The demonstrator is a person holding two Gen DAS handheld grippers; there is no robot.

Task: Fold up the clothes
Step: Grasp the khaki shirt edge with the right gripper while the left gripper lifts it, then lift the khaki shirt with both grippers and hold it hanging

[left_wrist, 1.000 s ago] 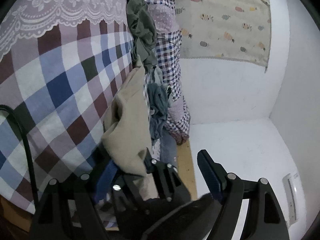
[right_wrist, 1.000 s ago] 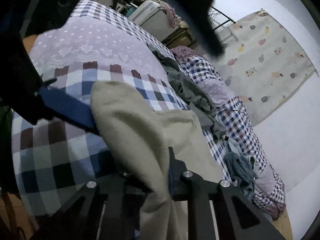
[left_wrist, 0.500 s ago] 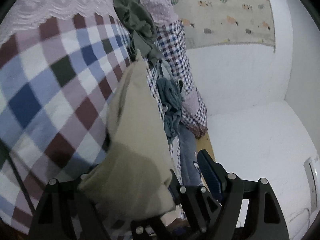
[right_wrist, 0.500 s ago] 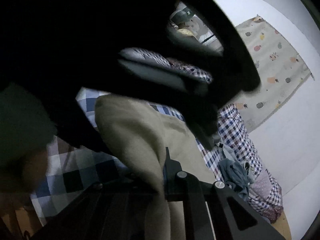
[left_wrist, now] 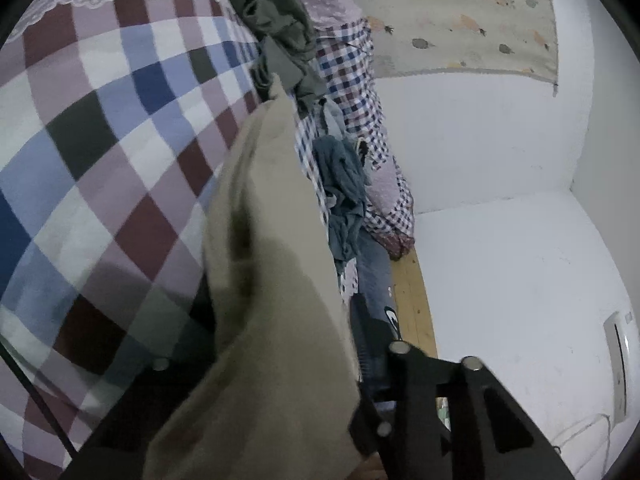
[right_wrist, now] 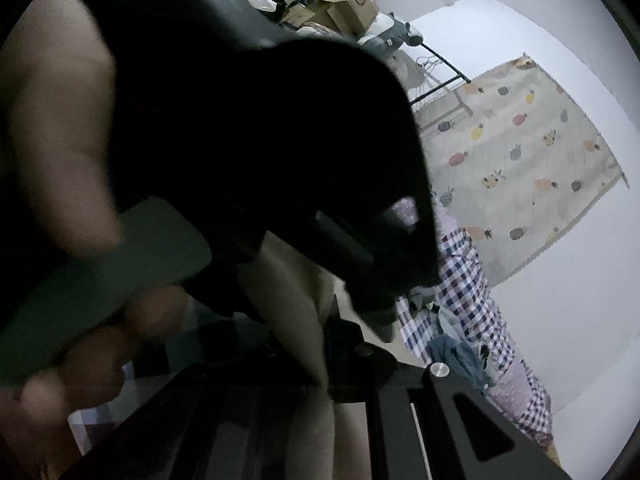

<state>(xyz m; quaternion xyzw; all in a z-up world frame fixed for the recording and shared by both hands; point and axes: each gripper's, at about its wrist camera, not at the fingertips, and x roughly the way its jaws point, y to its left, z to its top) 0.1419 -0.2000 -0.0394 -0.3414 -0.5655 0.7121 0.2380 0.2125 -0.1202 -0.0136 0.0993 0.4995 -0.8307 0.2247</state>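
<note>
Where open before, left gripper [left_wrist: 280,340] clamped.

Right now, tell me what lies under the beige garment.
Under the beige garment lies the checked bedspread, visible to its left. The left claw is mostly covered by the cloth, so what sits directly beneath is hidden.

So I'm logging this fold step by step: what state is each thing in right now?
beige garment: lifted, draped over the left gripper.
left gripper: fingers closed on the beige garment.
right gripper: fingers closed on the same cloth.
olive garment: crumpled on the bed.
blue-grey garment: crumpled, unfolded.
</note>
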